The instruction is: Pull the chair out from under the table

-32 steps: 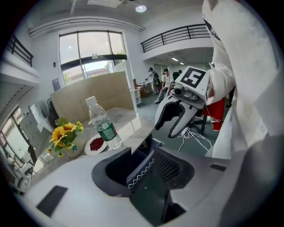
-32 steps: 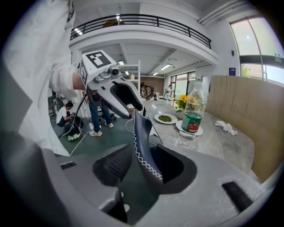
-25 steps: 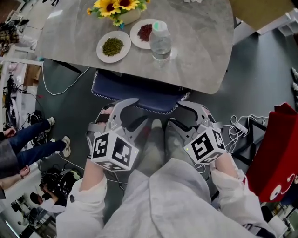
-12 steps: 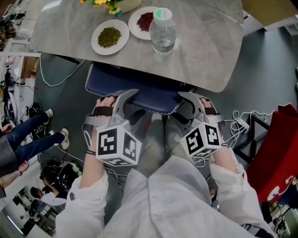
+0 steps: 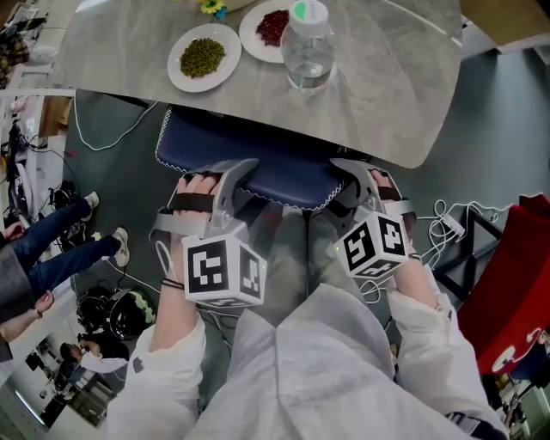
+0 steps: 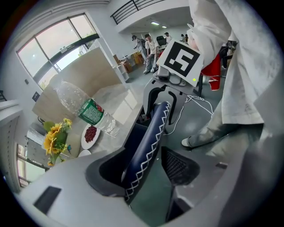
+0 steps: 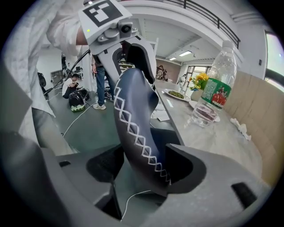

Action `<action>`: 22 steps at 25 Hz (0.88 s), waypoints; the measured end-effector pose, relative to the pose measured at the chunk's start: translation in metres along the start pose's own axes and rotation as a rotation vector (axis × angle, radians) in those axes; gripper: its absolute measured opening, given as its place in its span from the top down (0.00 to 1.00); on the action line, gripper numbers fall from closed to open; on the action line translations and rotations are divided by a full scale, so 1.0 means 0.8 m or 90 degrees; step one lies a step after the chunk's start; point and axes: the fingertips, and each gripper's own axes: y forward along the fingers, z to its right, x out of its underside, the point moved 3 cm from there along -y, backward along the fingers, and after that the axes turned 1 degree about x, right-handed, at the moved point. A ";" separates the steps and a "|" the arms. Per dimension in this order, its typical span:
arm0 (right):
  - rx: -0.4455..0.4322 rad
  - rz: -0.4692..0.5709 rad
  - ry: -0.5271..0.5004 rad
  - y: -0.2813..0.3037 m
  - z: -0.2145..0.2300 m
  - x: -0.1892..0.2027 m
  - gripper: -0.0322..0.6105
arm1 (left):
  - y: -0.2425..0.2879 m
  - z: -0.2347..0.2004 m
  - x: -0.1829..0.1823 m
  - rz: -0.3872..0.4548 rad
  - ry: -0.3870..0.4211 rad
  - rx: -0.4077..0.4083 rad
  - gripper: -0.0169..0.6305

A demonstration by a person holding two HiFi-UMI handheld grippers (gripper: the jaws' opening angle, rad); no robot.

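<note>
The navy chair [image 5: 258,163] is tucked under the near edge of the counter [image 5: 387,94], with its white-stitched padded edge toward you. Your left gripper [image 6: 144,170] straddles that edge near its left end, and your right gripper [image 7: 144,170] near its right end. Both sets of fingers [image 6: 179,166] have just been opening and stand wide, the padding between them unsqueezed. On the counter, a water bottle [image 5: 308,47] stands just beside a plate of red beans [image 5: 253,47] and a plate of green beans [image 5: 179,76].

Chair [image 5: 258,168]: far part hidden under table [image 5: 387,86], legs out of my sight. Flowers [image 5: 210,5] cut by far edge. Red thing [image 5: 507,284] at right clipped; I can't tell what.
</note>
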 end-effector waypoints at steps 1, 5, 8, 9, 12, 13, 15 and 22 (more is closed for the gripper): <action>-0.001 0.000 -0.001 0.001 0.000 0.000 0.55 | 0.000 0.000 0.000 -0.004 0.002 -0.001 0.57; -0.009 0.009 0.002 0.003 0.001 -0.002 0.56 | 0.002 -0.001 0.003 -0.016 0.017 -0.012 0.60; -0.018 0.014 0.000 0.003 0.001 -0.002 0.56 | 0.001 -0.003 0.001 -0.019 0.013 -0.014 0.61; -0.021 0.014 -0.001 0.003 0.002 -0.001 0.56 | 0.001 -0.003 0.001 -0.020 0.014 -0.016 0.62; -0.024 0.019 -0.001 0.003 0.002 -0.002 0.56 | 0.003 -0.004 0.002 -0.025 0.016 -0.020 0.64; -0.023 0.021 -0.002 0.004 0.002 -0.001 0.57 | 0.004 -0.005 0.002 -0.027 0.014 -0.020 0.64; -0.021 0.027 -0.004 0.004 0.002 0.000 0.57 | 0.006 -0.005 0.001 -0.030 0.010 -0.019 0.64; -0.012 0.037 -0.012 0.002 0.000 0.000 0.58 | 0.002 -0.003 0.000 -0.024 0.017 -0.026 0.66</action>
